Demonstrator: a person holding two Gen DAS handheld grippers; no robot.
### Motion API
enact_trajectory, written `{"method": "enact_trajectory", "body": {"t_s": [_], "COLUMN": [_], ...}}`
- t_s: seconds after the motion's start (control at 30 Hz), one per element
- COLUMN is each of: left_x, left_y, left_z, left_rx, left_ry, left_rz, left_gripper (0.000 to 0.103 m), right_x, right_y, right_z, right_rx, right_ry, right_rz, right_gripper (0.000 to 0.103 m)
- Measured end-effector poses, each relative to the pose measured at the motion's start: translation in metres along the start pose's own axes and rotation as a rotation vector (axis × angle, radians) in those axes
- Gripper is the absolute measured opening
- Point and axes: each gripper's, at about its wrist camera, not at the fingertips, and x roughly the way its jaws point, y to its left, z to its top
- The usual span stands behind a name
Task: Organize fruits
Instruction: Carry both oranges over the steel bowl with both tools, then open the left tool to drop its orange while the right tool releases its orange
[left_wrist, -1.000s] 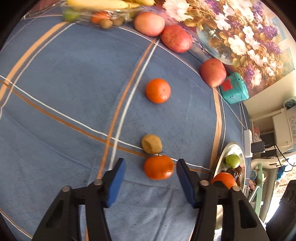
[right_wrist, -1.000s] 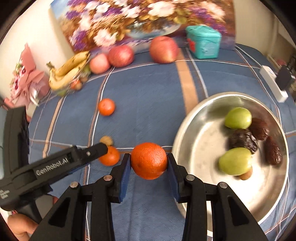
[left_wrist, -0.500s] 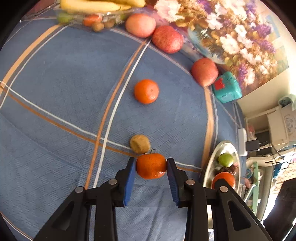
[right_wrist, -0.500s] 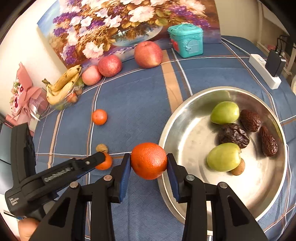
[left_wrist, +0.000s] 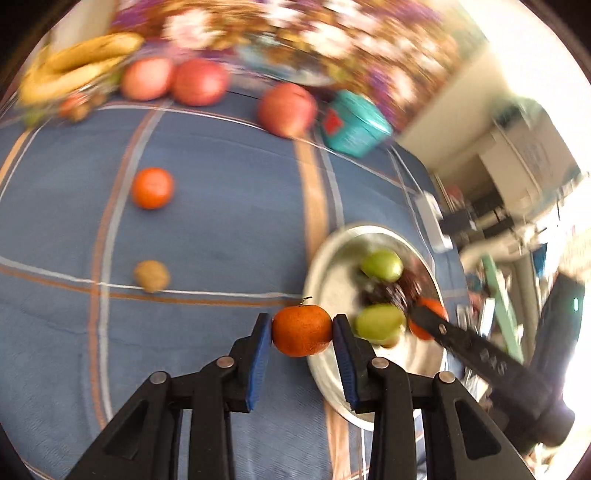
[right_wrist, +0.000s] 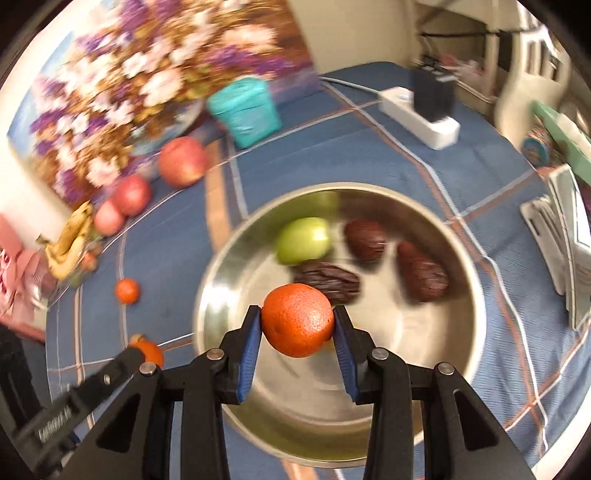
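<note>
Over bowl (right_wrist: 207, 295), right gripper (right_wrist: 297, 328) clamped orange (right_wrist: 297, 319); at nine o'clock, left gripper (left_wrist: 302, 332) clamped tangerine (left_wrist: 302, 329).

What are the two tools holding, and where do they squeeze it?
Each holds one fruit by its sides: the left tool pinches a small tangerine, and the right tool pinches a bigger orange.

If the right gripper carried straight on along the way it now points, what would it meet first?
Most likely the steel bowl. The right gripper, shut on an orange, points steeply down over the bowl's near half, with bare metal beneath; the nearest dark dried fruit lies just beyond. Blur makes depth uncertain.
</note>
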Motion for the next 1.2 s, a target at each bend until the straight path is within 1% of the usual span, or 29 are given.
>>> {"method": "enact_trajectory", "body": {"t_s": [0.17,0.27,0.33,0.5,0.57,0.7,0.77,0.8,0.83,0.97,1.07,1.13,1.2], "left_x": [0.013,0.017,0.020,0.019,0.018,0.017,0.016,0.016,0.015,0.013,0.011,0.010,0.008], "left_y": [-0.034,-0.042,-0.043,-0.033,-0.033,-0.031,-0.029,-0.027,-0.025,-0.015,-0.004,0.004,0.014], "left_z": [-0.013,-0.017,-0.019,-0.015,-0.015,-0.015,-0.014,-0.013,-0.012,-0.009,-0.006,-0.005,-0.004], "left_rx": [0.120,0.160,0.167,0.127,0.126,0.116,0.107,0.102,0.098,0.062,0.029,0.000,-0.028], "left_ry": [0.050,0.070,0.075,0.081,0.075,0.068,0.063,0.059,0.056,0.040,0.024,0.015,0.010], "left_rz": [-0.024,-0.007,0.009,-0.008,-0.007,-0.003,0.006,0.013,0.021,0.056,0.106,0.159,0.198], "left_gripper": [0.036,0.037,0.038,0.040,0.044,0.044,0.044,0.045,0.046,0.048,0.057,0.065,0.068], "right_x": [0.000,0.002,0.003,0.005,0.005,0.004,0.003,0.003,0.003,0.004,0.006,0.008,0.010], "right_y": [-0.005,-0.002,0.000,0.002,0.002,0.000,-0.001,-0.002,-0.002,-0.001,0.002,0.004,0.007], "right_z": [0.000,-0.001,-0.002,-0.002,-0.002,-0.003,-0.002,-0.002,-0.001,-0.002,-0.002,-0.003,-0.005], "right_rx": [0.009,-0.003,-0.010,-0.017,-0.018,-0.010,-0.006,-0.004,-0.003,-0.016,-0.026,-0.037,-0.053], "right_ry": [0.011,0.019,0.020,0.027,0.030,0.025,0.019,0.017,0.017,0.022,0.027,0.031,0.036], "right_rz": [-0.007,-0.007,-0.008,-0.005,-0.007,-0.012,-0.017,-0.018,-0.017,-0.013,-0.016,-0.018,-0.024], "right_gripper": [0.040,0.040,0.040,0.040,0.040,0.041,0.045,0.051,0.052,0.052,0.052,0.052,0.053]}}
